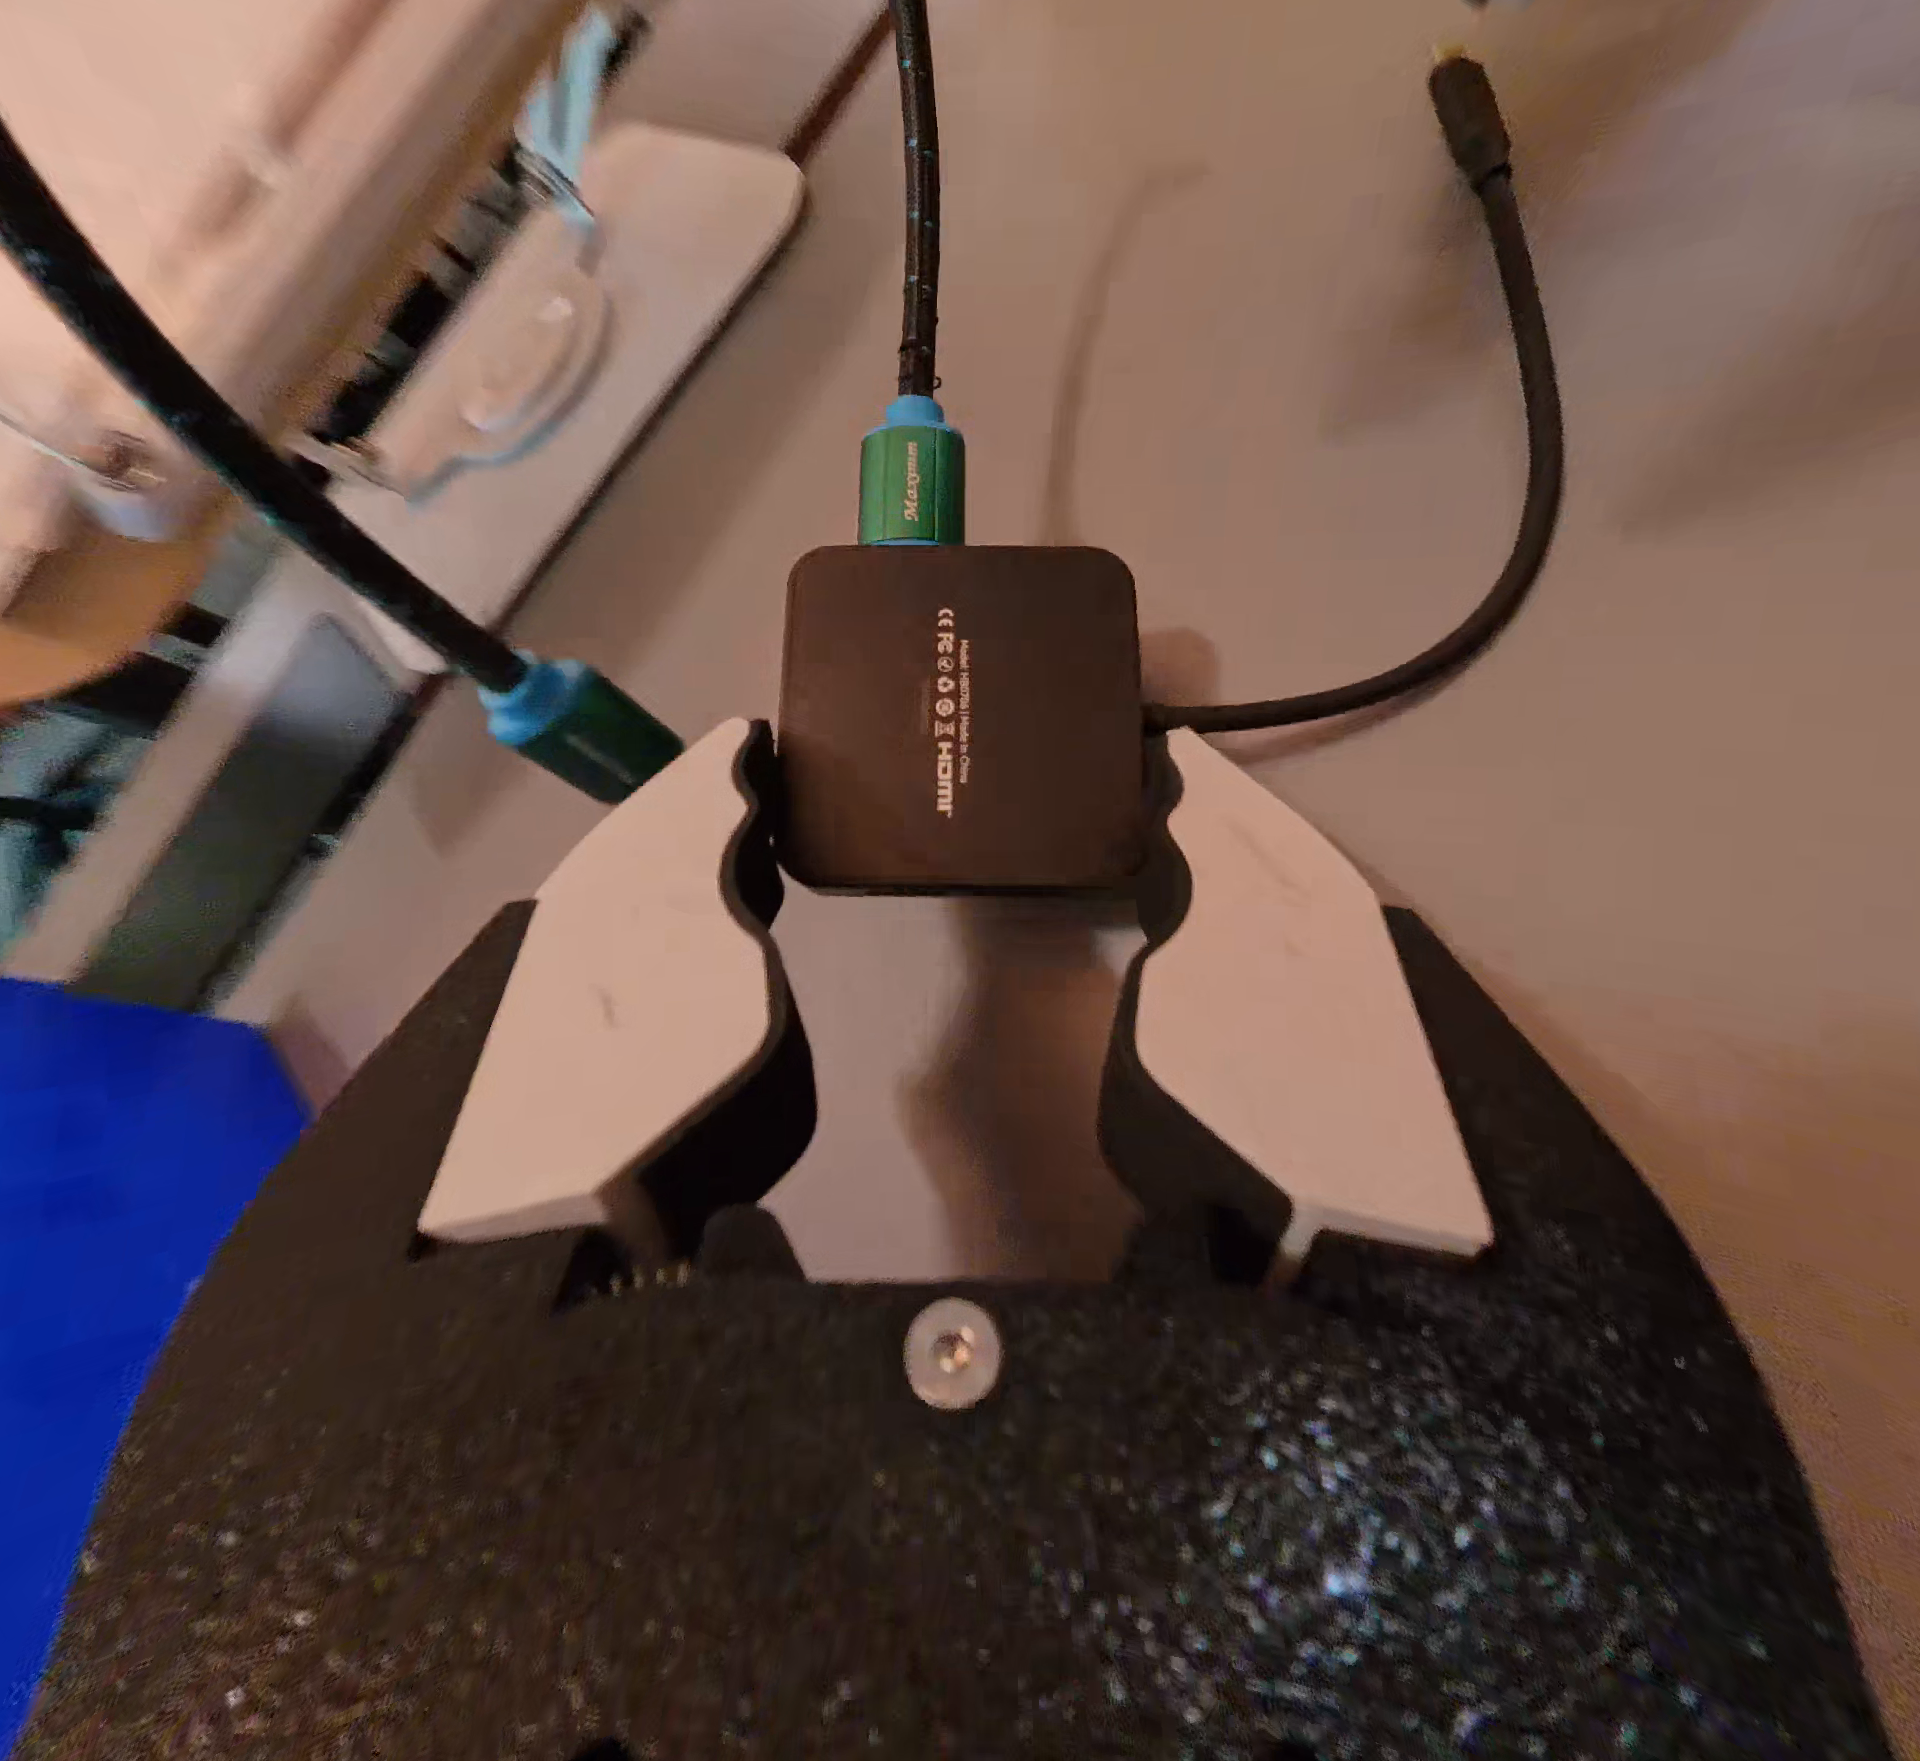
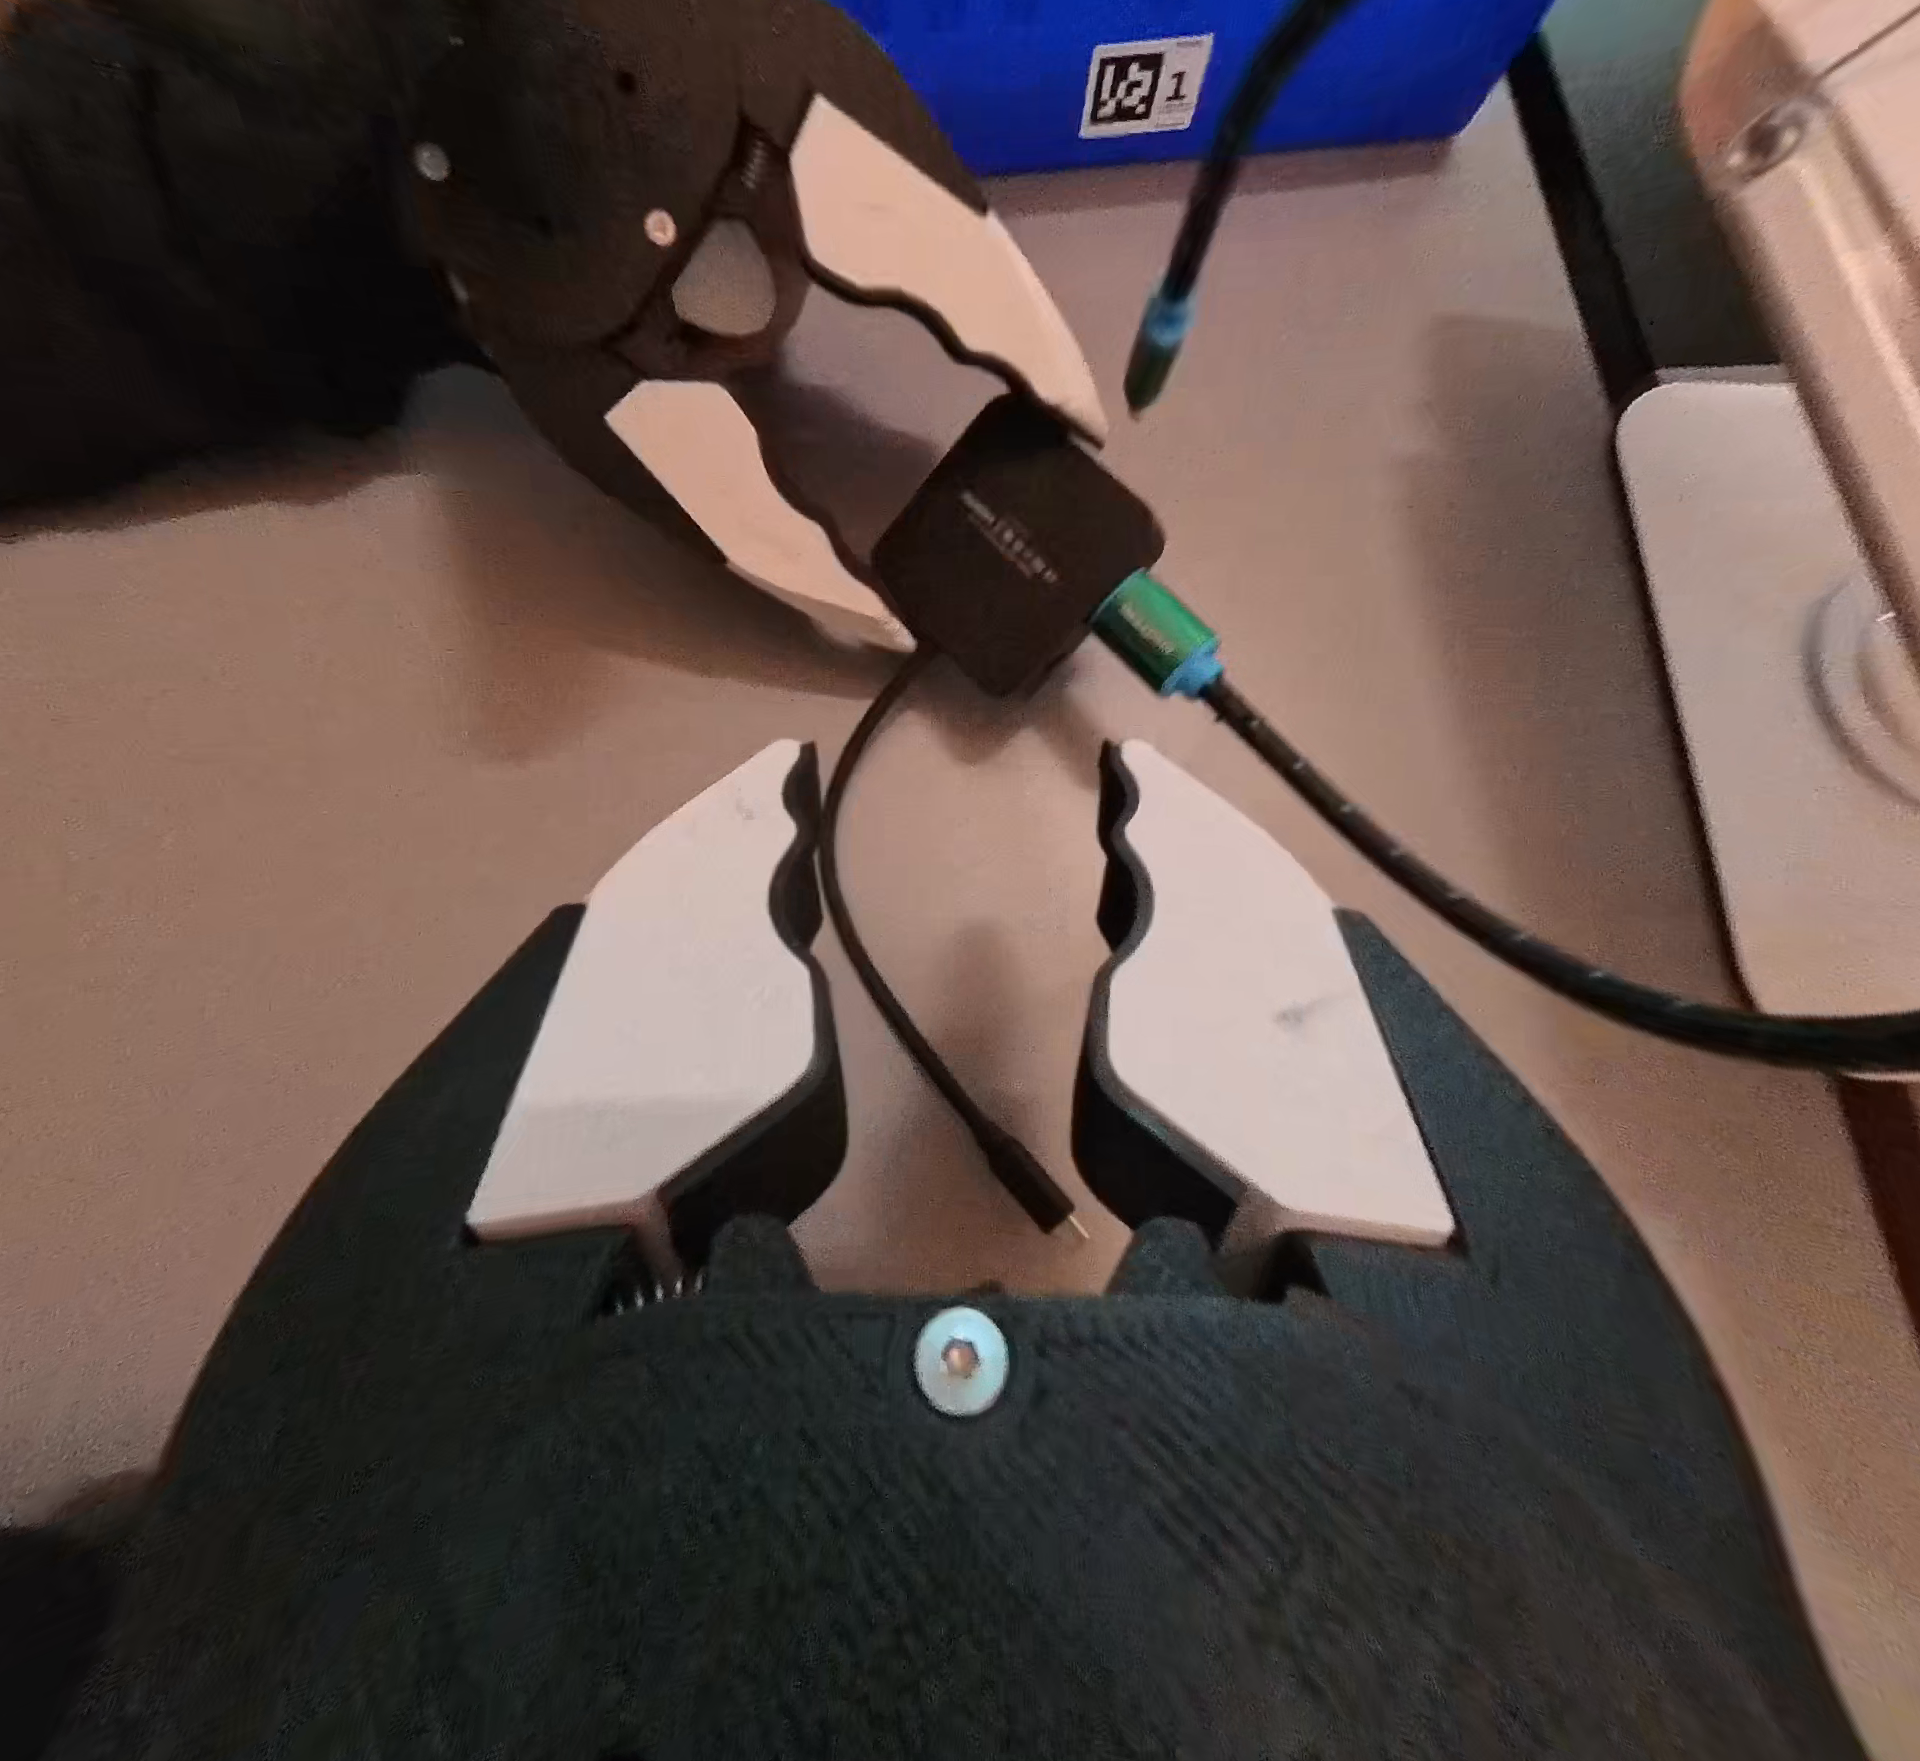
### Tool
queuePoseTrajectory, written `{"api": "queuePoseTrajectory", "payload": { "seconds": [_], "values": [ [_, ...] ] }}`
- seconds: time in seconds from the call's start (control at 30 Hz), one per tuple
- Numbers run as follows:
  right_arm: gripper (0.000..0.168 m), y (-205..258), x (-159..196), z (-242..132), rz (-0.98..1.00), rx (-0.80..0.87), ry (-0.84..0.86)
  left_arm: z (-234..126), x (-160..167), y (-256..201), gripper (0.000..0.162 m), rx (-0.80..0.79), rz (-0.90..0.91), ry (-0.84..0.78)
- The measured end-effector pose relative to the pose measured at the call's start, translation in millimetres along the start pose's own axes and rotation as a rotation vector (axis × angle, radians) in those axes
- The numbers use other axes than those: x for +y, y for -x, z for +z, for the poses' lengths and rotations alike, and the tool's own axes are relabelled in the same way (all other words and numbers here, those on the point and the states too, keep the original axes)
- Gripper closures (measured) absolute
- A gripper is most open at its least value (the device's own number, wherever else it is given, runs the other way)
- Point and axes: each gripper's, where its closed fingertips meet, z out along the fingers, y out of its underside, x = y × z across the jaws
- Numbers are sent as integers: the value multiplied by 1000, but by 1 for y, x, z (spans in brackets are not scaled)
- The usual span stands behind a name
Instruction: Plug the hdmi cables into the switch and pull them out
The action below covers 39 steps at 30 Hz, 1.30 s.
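Partly cropped: both braided cables leave frame. Left gripper (image 1: 961,755) clamps switch (image 1: 961,714), one green plug (image 1: 911,485) seated; right gripper (image 2: 956,776) gapes, holding nothing.

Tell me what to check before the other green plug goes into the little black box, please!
1. Left tool holds the black box by its two sides: ok.
2. First green plug sits in the box: ok.
3. Second green plug is held by a tool: not ok, it hangs loose beside the box.
4. Right tool is open and empty, ready to grab: ok.
5. Thin black cord is out of the way: not ok, it lies between the right tool's fingers.
6. Free socket faces the second plug: cannot tell.
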Motion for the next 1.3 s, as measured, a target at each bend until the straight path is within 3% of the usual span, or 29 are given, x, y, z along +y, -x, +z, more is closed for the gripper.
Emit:
{"api": "queuePoseTrajectory", "payload": {
  "seconds": [0.13, 0.27, 0.43, 0.5, 0.67, 0.8, 0.97, 1.3],
  "values": [
    [112, 16, 13, 9, 110, -84, 17, -33, -22, 21, 95, -274, 261, -14],
    [104, 17, -2, 16, 256, -77, -174, -56, -44, 18, 95, -378, 357, -105],
    [97, 41, -38, 14, 409, -151, -438, -62, -71, -11, 94, -250, 299, -294],
    [140, 44, -38, 12, 463, -123, -467, -62, -79, -27, 94, -165, 270, -361],
    [148, 55, -22, 4, 706, -163, -554, -66, -85, -50, 94, -35, 276, -479],
    [150, 61, -30, -10, 1060, -532, -754, -82, -99, -55, 99, 32, 184, -652],
    [149, 69, -27, 5, 1123, -573, -743, -74, -90, -61, 93, 174, 44, -629],
    [148, 64, -22, 8, 1129, -531, -758, -66, -86, -60, 89, 217, -55, -562]
  ]
}}
